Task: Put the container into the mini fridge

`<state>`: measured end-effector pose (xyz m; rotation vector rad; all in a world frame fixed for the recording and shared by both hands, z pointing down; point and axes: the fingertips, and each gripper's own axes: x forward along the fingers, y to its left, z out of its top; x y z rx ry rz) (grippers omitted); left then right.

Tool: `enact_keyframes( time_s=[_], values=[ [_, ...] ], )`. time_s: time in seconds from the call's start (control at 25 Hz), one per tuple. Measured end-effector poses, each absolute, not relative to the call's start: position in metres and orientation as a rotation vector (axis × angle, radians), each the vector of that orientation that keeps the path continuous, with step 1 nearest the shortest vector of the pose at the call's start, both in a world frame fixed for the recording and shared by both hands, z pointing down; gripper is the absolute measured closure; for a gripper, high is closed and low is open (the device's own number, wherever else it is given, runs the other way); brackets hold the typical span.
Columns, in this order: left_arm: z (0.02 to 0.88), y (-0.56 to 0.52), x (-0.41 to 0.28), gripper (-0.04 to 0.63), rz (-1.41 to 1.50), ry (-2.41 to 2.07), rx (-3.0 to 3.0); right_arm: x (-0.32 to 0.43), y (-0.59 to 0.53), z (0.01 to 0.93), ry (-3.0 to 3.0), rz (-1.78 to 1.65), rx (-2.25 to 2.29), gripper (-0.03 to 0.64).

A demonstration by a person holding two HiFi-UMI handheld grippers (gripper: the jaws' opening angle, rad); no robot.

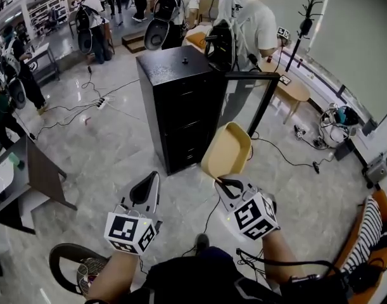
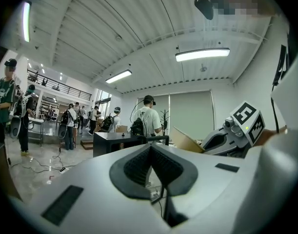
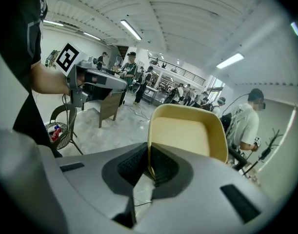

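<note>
A tan, shallow container (image 1: pixel 226 151) hangs in the air in front of the black mini fridge (image 1: pixel 180 106), tilted with its hollow side up. My right gripper (image 1: pixel 228 183) is shut on its near rim. In the right gripper view the rim (image 3: pixel 149 155) sits pinched between the dark pads and the container (image 3: pixel 188 135) fills the middle. The fridge door (image 1: pixel 266 103) stands swung open to the right. My left gripper (image 1: pixel 145 192) is held lower left of the container, shut and empty. In the left gripper view its pads (image 2: pixel 139 165) meet, with the fridge (image 2: pixel 114 143) ahead.
Several people with backpacks stand behind the fridge (image 1: pixel 244 24). Cables and a power strip (image 1: pixel 101 101) lie on the tiled floor. A dark table (image 1: pixel 28 176) is at left, a round chair (image 1: pixel 69 261) near my feet, and a wooden table (image 1: pixel 294 90) and coat rack (image 1: pixel 305 18) at right.
</note>
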<state>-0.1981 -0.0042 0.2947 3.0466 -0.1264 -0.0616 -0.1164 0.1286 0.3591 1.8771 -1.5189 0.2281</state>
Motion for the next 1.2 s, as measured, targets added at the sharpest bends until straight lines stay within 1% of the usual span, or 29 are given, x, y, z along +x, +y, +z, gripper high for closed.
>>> enact_keyframes(
  time_s=[0.48, 0.72, 0.96, 1.2],
  values=[
    [0.297, 0.036, -0.103, 0.586, -0.012, -0.169, 3.054, -0.031, 0.153, 0.364, -1.612, 0.216, 1.816, 0.592],
    [0.303, 0.04, -0.086, 0.586, 0.03, -0.185, 3.053, -0.012, 0.154, 0.373, -1.643, 0.227, 1.796, 0.592],
    [0.297, 0.033, -0.068, 0.586, -0.013, -0.217, 3.041, 0.008, 0.149, 0.384, -1.653, 0.228, 1.776, 0.592],
    [0.304, 0.015, -0.05, 0.586, 0.003, -0.208, 3.059, 0.024, 0.13, 0.384, -1.65, 0.227, 1.745, 0.592]
  ],
)
